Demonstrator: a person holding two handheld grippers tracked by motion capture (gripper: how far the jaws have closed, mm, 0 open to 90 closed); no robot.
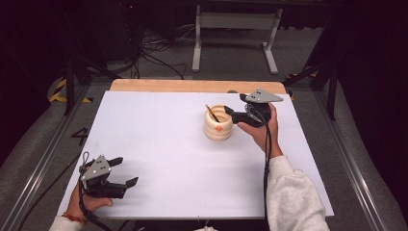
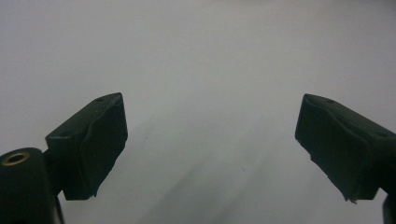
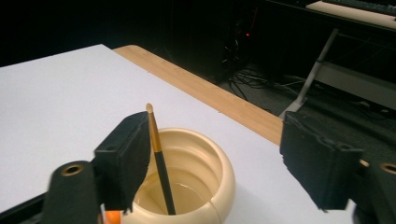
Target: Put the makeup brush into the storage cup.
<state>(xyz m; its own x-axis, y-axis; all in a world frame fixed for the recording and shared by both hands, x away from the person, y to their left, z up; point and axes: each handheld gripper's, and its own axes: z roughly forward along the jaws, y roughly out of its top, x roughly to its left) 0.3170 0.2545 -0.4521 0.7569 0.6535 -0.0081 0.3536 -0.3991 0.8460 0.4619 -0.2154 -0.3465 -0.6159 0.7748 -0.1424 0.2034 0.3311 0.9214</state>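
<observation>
Right gripper (image 1: 230, 111) is held at the far right of the white worktop (image 1: 159, 144), just beside a cream ribbed pot (image 1: 218, 126). Its jaws stand wide apart, gripping nothing. In the right gripper view the pot (image 3: 187, 186) sits low between the jaws, nearer the left one, its mouth open to the camera.

A pencil (image 1: 212, 113) stands in the pot, leaning, dark shaft down inside and gold-coloured end up above the rim. In the right gripper view the pencil (image 3: 159, 161) rises just beside the left jaw; cannot tell whether they touch.

An orange mark shows on the pot's near side.

Left gripper (image 1: 124, 172) rests at the near left corner of the worktop, well apart from the pot. Its jaws are spread wide over bare white surface.
</observation>
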